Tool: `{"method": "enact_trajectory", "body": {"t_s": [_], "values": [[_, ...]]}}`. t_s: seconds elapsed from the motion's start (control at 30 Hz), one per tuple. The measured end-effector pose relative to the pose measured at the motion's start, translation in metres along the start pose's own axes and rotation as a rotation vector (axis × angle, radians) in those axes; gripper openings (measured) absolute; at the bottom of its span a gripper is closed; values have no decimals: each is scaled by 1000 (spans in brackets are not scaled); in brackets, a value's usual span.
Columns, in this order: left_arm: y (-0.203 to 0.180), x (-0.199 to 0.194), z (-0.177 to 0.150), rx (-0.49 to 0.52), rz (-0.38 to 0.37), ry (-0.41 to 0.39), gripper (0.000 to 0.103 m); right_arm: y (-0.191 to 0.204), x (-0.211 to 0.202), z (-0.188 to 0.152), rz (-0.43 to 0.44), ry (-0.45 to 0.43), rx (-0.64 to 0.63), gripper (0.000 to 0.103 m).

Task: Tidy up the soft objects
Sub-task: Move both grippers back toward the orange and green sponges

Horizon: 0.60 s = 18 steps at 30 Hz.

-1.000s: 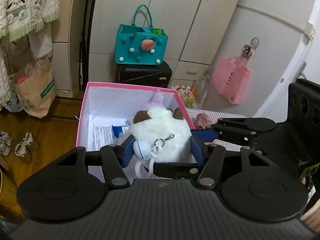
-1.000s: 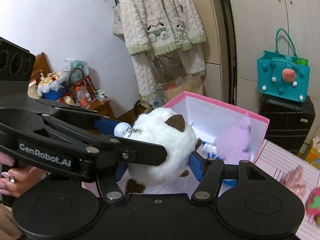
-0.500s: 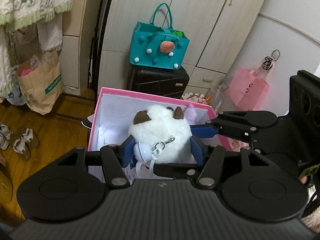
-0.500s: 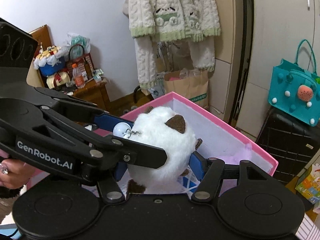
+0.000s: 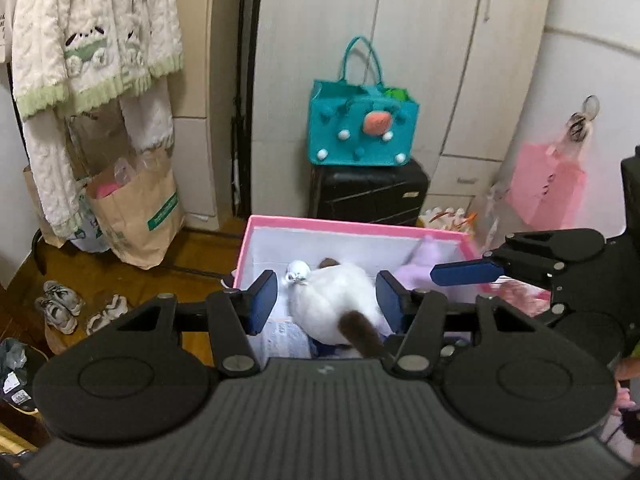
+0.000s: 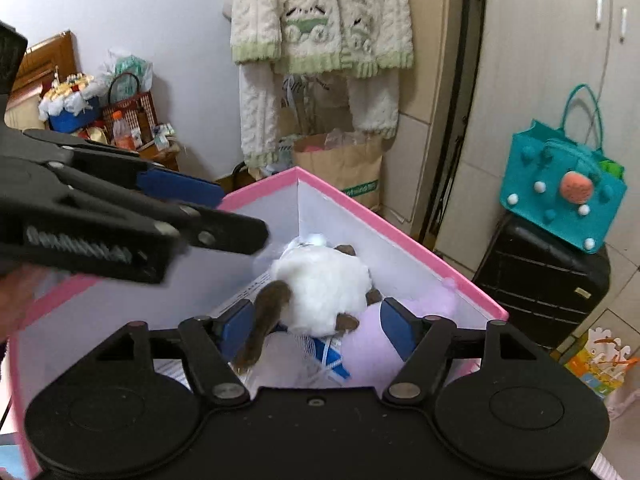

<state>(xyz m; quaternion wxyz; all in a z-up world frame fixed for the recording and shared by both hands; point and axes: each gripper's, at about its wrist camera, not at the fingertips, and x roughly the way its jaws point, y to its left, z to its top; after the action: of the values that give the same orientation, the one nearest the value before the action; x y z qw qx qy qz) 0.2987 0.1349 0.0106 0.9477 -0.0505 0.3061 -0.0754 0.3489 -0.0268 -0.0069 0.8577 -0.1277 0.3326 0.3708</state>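
A white plush toy [image 5: 334, 300] with brown ears and tail lies inside the pink box [image 5: 352, 227], its keyring bell at the far side. It also shows in the right wrist view [image 6: 320, 284]. A lilac plush [image 6: 404, 320] lies beside it in the box [image 6: 360, 208]. My left gripper [image 5: 326, 300] is open, its pads apart on either side of the white plush. My right gripper [image 6: 314, 328] is open too, above the box, with the plush between its pads but free.
A teal felt bag [image 5: 360, 128] stands on a black suitcase [image 5: 368, 192] behind the box. A paper bag [image 5: 132, 216] and shoes [image 5: 60, 308] are on the wooden floor at left. A pink bag [image 5: 548, 188] hangs at right.
Both grippers held the white plush over the box; now both have opened and the plush has dropped into the box.
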Motion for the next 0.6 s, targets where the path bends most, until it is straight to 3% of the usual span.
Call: {"method": "enact_trajectory", "body": {"t_s": [0.13, 0.27, 0.6], "values": [[-17, -35, -1, 42, -40, -11, 54, 5, -39, -8, 12, -40, 20, 75], [-38, -66, -4, 70, -135, 29, 57, 14, -80, -18, 19, -53, 49, 75], [-89, -132, -35, 184, -236, 97, 67, 35, -177, -61, -25, -43, 140, 75]]}}
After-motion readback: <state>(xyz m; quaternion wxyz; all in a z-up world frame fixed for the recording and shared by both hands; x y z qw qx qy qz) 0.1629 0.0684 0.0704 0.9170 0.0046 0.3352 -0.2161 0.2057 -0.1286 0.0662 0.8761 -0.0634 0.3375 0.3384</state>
